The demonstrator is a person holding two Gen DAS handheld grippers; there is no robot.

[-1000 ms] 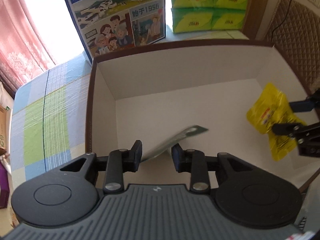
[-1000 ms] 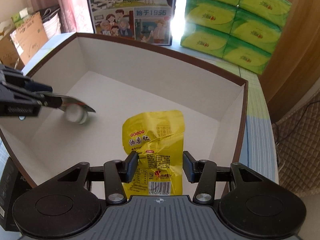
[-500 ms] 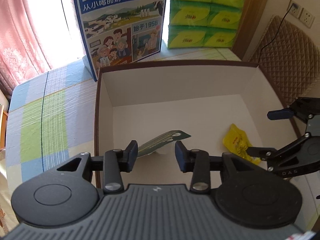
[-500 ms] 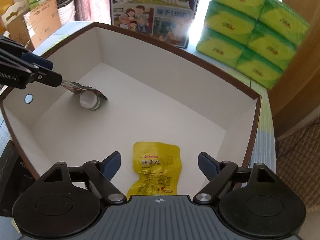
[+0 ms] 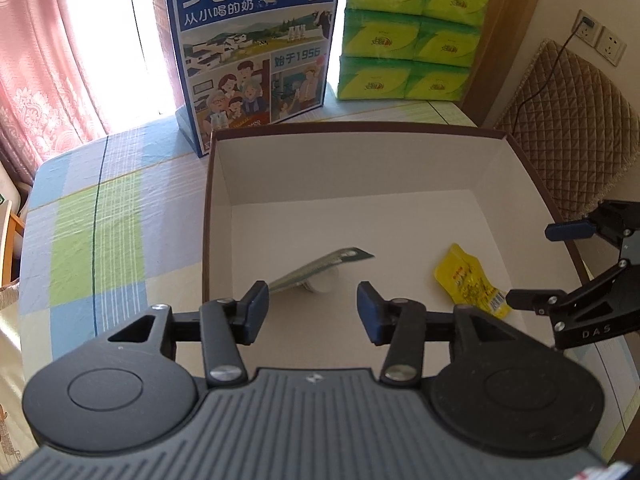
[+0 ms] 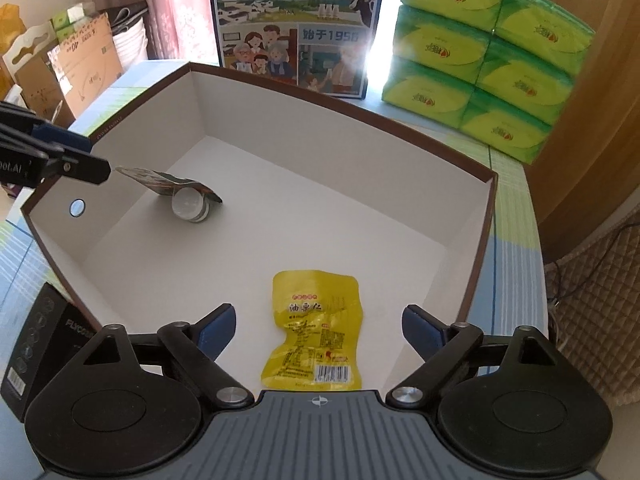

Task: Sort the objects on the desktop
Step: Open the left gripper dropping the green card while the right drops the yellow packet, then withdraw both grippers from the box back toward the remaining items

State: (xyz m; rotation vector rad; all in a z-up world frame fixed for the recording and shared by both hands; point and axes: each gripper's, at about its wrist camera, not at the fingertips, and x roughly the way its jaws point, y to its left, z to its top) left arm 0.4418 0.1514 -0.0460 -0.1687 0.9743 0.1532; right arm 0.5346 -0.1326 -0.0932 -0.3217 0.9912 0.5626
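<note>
Left wrist view: left tool (image 5: pixel 313 304) has its jaws apart and empty, hanging over the near wall of the white box (image 5: pixel 344 172). Just ahead of it the small cup with peeled foil lid (image 5: pixel 320 270) lies on the box floor. To the right and forward lies the yellow snack pouch (image 5: pixel 470 280); the right tool (image 5: pixel 532 264) shows at the right edge, also spread. Only this view shows the checked table (image 5: pixel 92 240), the curtain (image 5: pixel 48 60), wall sockets (image 5: pixel 600 38) and padded chair back (image 5: pixel 572 128). The milk carton (image 5: pixel 256 52) behind the box reads "从小喝的奶", "始于1956".

Right wrist view: right tool (image 6: pixel 318 326) is wide apart, pouch (image 6: pixel 316 332) lying free between and just ahead of its fingers — label "油栗仁", barcode at the near end. Cup (image 6: pixel 188 202) sits far left-forward, near the left tool (image 6: pixel 52 156). Only here: a black "FLYCO" box (image 6: pixel 44 336) left of the tool, and cardboard cartons (image 6: pixel 76 68) beyond. Green tissue packs (image 6: pixel 484 56) stand forward-right.

Versus 0.5 s ago: both tools have pulled back higher, the left tool has let go of the cup lid; a second ago the right tool gripped the pouch.
</note>
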